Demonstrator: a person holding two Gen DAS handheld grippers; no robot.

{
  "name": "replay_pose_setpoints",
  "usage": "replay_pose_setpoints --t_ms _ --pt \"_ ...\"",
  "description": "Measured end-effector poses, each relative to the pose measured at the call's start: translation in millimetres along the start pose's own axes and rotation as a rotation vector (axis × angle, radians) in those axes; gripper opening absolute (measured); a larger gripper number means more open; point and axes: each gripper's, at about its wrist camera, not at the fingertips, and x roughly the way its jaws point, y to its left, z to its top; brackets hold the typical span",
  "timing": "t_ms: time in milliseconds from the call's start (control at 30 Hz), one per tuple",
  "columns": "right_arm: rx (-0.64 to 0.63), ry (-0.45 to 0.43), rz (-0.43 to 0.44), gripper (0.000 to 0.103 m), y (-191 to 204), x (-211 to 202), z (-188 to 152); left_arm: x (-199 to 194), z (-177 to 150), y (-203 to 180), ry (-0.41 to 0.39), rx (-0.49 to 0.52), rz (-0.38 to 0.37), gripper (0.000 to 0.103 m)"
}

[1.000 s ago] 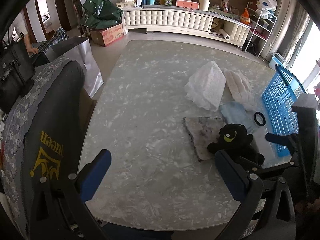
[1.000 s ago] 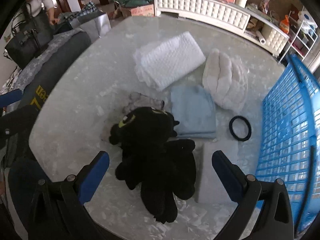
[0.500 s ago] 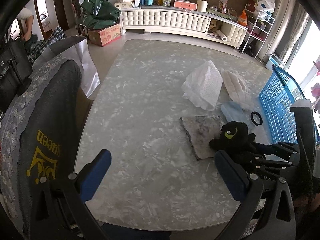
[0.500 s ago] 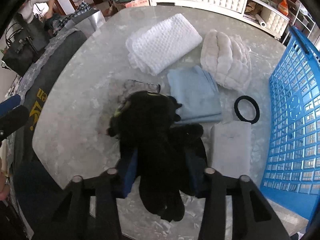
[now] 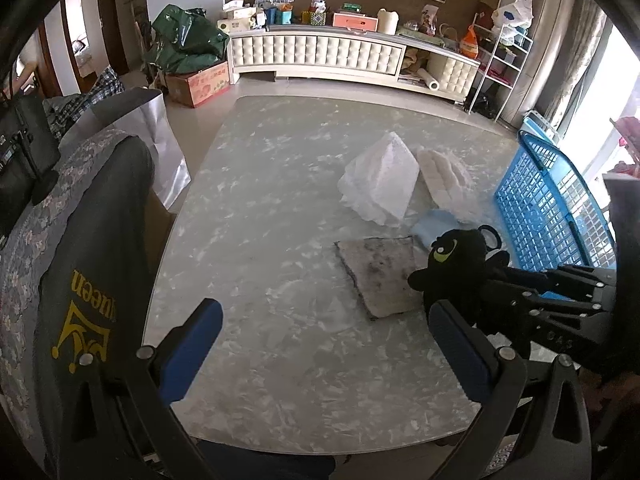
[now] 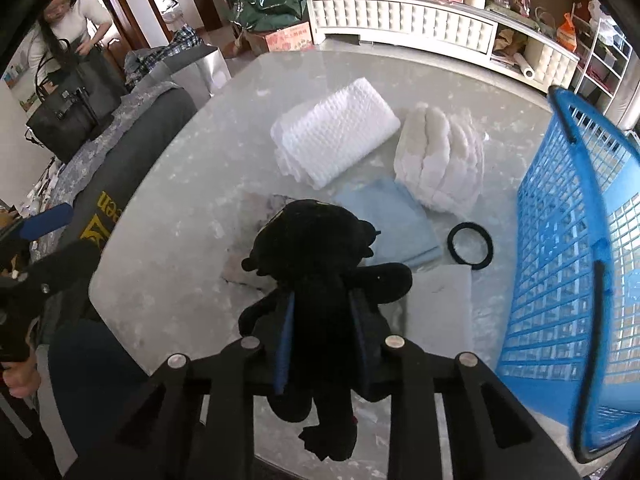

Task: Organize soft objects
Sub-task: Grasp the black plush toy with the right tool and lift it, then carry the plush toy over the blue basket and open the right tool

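My right gripper (image 6: pixel 322 328) is shut on a black plush toy (image 6: pixel 316 256) and holds it lifted above the marble table (image 6: pixel 168 216); the toy also shows in the left wrist view (image 5: pixel 456 256). My left gripper (image 5: pixel 328 352) is open and empty over the table's near left part. On the table lie a white waffle towel (image 6: pixel 332 132), a fluffy white cloth (image 6: pixel 440 160), a light blue cloth (image 6: pixel 388 220), a mottled grey cloth (image 5: pixel 380 272), a pale grey folded cloth (image 6: pixel 440 304) and a black hair band (image 6: pixel 470 245).
A blue plastic basket (image 6: pixel 568 248) stands at the table's right edge. A chair with a grey cover (image 5: pixel 80 260) stands against the left edge. A white cabinet (image 5: pixel 320 56) runs along the far wall. A person (image 6: pixel 68 28) stands far left.
My right gripper closed on the black plush toy and lifted it off the table. The left gripper stayed open and drifted slightly.
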Motion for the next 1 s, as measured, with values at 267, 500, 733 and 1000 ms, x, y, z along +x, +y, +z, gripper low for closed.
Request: replay_pose_setpoints --t_ms 267,500,733,1000 --pt "0.000 -0.074 0.009 0.024 -6.5 -45.1 10.5 -12.4 8.2 -13.0 -0.034 0.015 -0.019 0.103" --pt "0.010 -0.138 -0.013 0.024 -29.5 -92.8 16.8 -14.7 16.2 -35.4 -0.049 0.050 -0.040 0.103" --pt "0.045 -0.220 -0.084 0.024 -69.5 -137.9 14.9 -6.4 23.0 -58.0 -0.042 0.079 -0.058 0.103" --pt "0.152 -0.201 -0.148 0.024 -124.0 -128.1 4.9 9.3 28.3 -82.4 -0.016 0.112 -0.067 0.103"
